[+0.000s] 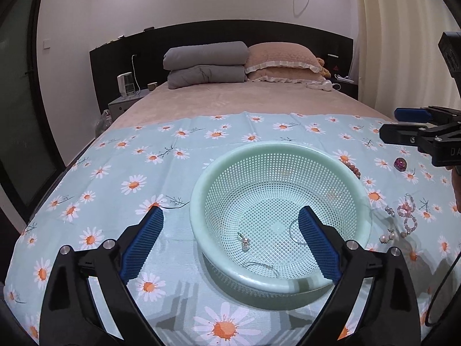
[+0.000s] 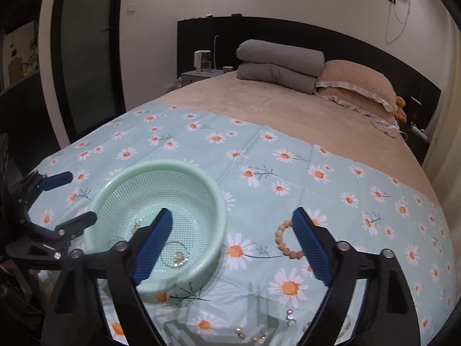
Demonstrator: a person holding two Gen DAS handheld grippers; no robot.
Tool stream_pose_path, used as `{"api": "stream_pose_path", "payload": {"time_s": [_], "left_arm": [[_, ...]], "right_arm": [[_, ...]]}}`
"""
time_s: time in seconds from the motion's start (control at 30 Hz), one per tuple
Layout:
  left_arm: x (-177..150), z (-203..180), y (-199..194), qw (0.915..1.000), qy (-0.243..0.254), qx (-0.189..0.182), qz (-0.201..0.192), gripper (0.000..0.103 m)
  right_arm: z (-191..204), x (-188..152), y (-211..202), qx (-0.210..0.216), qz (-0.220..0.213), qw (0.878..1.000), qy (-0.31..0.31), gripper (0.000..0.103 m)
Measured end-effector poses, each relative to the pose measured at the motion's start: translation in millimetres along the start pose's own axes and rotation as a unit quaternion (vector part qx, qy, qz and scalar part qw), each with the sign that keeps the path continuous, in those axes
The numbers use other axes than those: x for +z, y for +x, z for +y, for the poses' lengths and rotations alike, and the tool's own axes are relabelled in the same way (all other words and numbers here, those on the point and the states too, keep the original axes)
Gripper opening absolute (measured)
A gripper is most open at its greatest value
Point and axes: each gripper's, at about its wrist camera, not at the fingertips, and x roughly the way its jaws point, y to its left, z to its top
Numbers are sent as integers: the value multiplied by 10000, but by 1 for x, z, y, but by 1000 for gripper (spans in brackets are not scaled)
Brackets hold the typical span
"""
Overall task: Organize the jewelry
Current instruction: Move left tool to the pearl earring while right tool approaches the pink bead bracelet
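I see both my grippers, left (image 1: pixel 230 225) and right (image 2: pixel 232 227), spread wide and empty. Some jewelry (image 2: pixel 178 258) lies in the basket (image 1: pixel 201 184) (bracelet (image 2: pixel 283 242) outside, on the cloth (image 1: pixel 115 173)).

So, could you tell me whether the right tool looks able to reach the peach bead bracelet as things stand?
Probably yes: the right tool is open, and the peach bead bracelet lies uncovered on the floral cloth beside its right finger.
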Motion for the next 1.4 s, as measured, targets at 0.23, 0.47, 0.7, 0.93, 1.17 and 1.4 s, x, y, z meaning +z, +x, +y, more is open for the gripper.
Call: {"api": "stream_pose_path", "payload": {"time_s": [0.23, 0.47, 0.7, 0.93, 1.17, 1.4], "left_arm": [[2, -45, -15, 9978, 381, -524, -127, 97], [-9, -117, -33, 9856, 823, -1448, -307, 97], [-25, -176, -31, 9733, 1191, -1958, -155, 97], [-37, -207, -6, 9747, 1053, -1969, -25, 97], [-46, -215, 31, 9809, 956, -1658, 350, 97], [-56, -219, 66, 9809, 996, -1468, 796, 97]], "right_arm": [[-54, -43, -32, -467, 189, 9979, 419, 87], [-92, -97, -50, -804, 482, 9936, 632, 87], [-116, -130, -58, -953, 654, 9907, 718, 87], [-130, -147, -53, -874, 699, 9901, 847, 87], [-138, -155, -25, -608, 787, 9889, 1101, 87], [-141, -161, 12, -497, 914, 9864, 1274, 86]]}}
